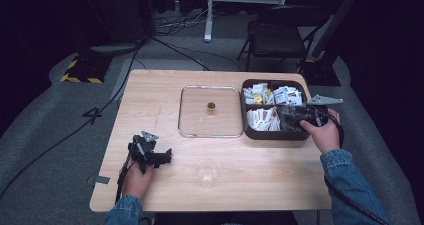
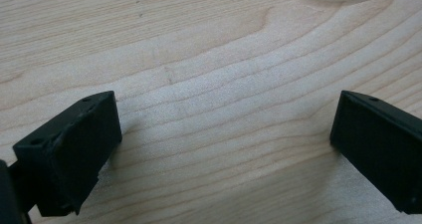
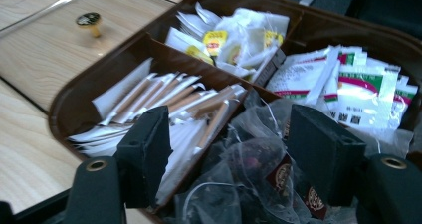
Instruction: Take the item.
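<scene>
Denim sleeves frame the bottom of the high view, each hand holding a black gripper over a pale wooden table (image 1: 150, 185) with visible grain. On the person's left, the left gripper (image 1: 150, 154) sits low near the front edge, its jaws wide apart with nothing but bare wood between them in the left gripper view (image 2: 224, 134). Just beside it toward the centre stands a clear plastic cup (image 1: 207, 172), upright and empty-looking.

Farther back, a flat square lid (image 1: 210, 111) of clear glass or plastic with rounded corners lies on the table, a small brass-coloured knob (image 1: 211, 106) at its middle. Touching its right side is a dark brown tray (image 1: 272, 135) split into four compartments. The right gripper (image 3: 234, 149) hovers over the near right compartment, jaws open wide around a heap of dark, translucent mesh tea bags (image 3: 249, 179) with brown tags; whether the pads touch them cannot be told. White paper sticks (image 3: 169, 104) fill the neighbouring compartment, yellow-tagged tea bags (image 3: 234, 35) and green-and-white sachets (image 3: 358, 84) the far two.

Beyond the table stand a black folding chair (image 1: 280, 35) and loose cables on grey carpet.
</scene>
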